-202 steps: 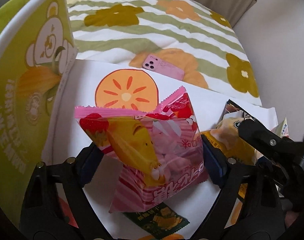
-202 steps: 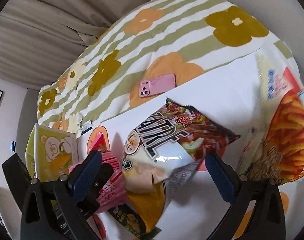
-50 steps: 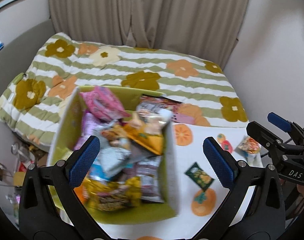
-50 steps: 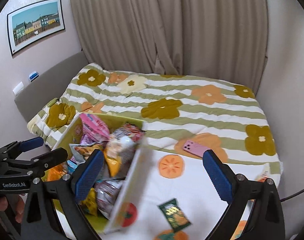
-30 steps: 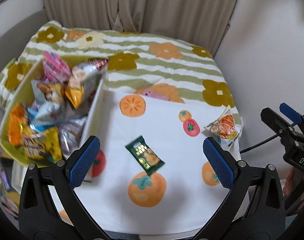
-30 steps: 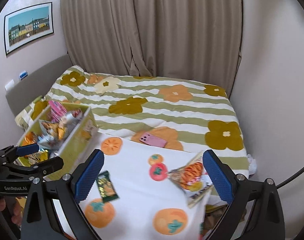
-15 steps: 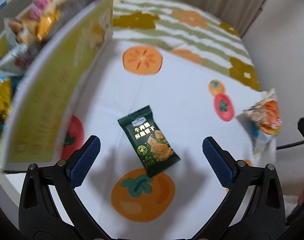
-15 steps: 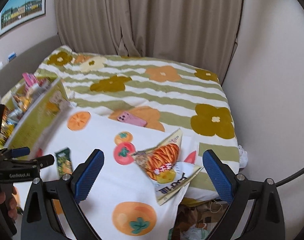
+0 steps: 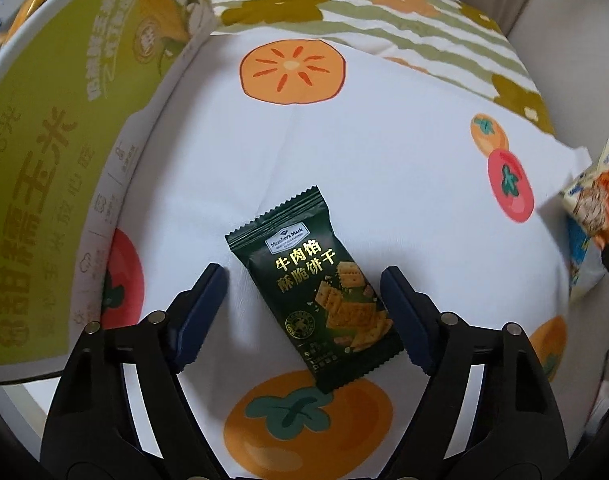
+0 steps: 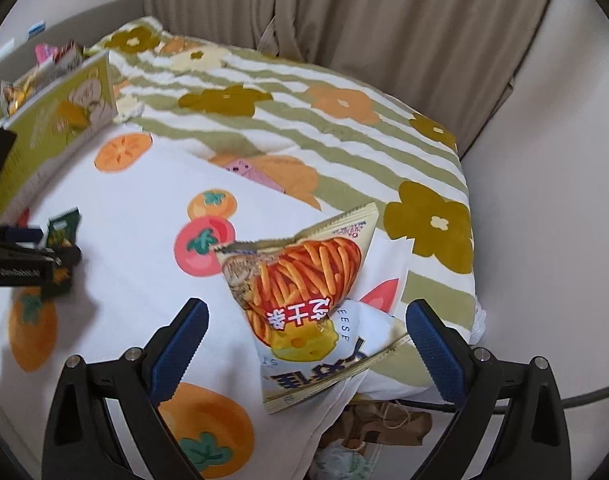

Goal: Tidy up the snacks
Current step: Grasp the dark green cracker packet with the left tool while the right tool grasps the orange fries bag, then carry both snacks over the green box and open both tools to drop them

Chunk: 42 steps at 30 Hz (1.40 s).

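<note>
Left gripper (image 9: pixel 302 302) closing in, jaws halfway and not yet touching, around the dark green biscuit packet (image 9: pixel 316 292) lying flat on the white cloth (image 9: pixel 384 128), long axis slanting across the gap. Right gripper (image 10: pixel 304 340) standing wide over the cheese stick bag (image 10: pixel 304 304), at the cloth's edge. Green box (image 10: pixel 56 116) sitting farther left, holding many snacks.

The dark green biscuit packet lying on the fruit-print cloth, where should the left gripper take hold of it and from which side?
Grip the dark green biscuit packet across its short width at mid-body, coming from above. It lies flat and slightly diagonal on the fruit-print cloth, and the left gripper, whose fingers have just been closing, already straddles its long edges without visibly pressing them.
</note>
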{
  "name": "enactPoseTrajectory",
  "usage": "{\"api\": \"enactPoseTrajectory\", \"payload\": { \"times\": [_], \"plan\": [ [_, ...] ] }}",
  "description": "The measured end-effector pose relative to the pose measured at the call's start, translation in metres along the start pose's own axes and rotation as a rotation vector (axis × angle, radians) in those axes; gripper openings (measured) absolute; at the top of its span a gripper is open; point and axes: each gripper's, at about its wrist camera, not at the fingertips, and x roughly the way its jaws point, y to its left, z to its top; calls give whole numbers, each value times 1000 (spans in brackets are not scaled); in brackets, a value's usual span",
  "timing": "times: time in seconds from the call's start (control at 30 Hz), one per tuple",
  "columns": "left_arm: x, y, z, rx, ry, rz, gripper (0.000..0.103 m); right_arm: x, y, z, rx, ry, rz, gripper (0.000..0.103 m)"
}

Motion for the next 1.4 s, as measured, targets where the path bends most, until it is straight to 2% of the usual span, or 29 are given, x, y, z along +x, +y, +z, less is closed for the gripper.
{"api": "enactPoseTrajectory", "payload": {
  "times": [0.1,0.27,0.33,0.6,0.67,0.73,0.87,1.17,1.4],
  "plan": [
    [-2,0,-2,30,-9,8,70,9,0,-1,-35,12,-1,98],
    [-6,12,-2,24,-7,2,49,21,0,1,-72,33,10,98],
    [-7,16,-2,27,-4,-11,47,26,1,2,-85,44,16,99],
    [-10,16,-3,33,-1,-17,46,37,8,-2,-128,66,20,97],
    [-13,18,-4,30,-4,-20,46,40,8,-2,-129,75,22,88],
    [-14,16,-5,36,-11,-13,46,45,8,-2,-132,87,33,73],
    [-20,14,-5,43,-27,-11,46,49,9,-2,-137,89,33,63],
    [-55,8,-9,61,-92,-24,46,34,5,2,-77,53,43,54],
    [-107,11,-9,69,-184,-39,46,-5,2,18,8,-15,97,51]
  ]
}}
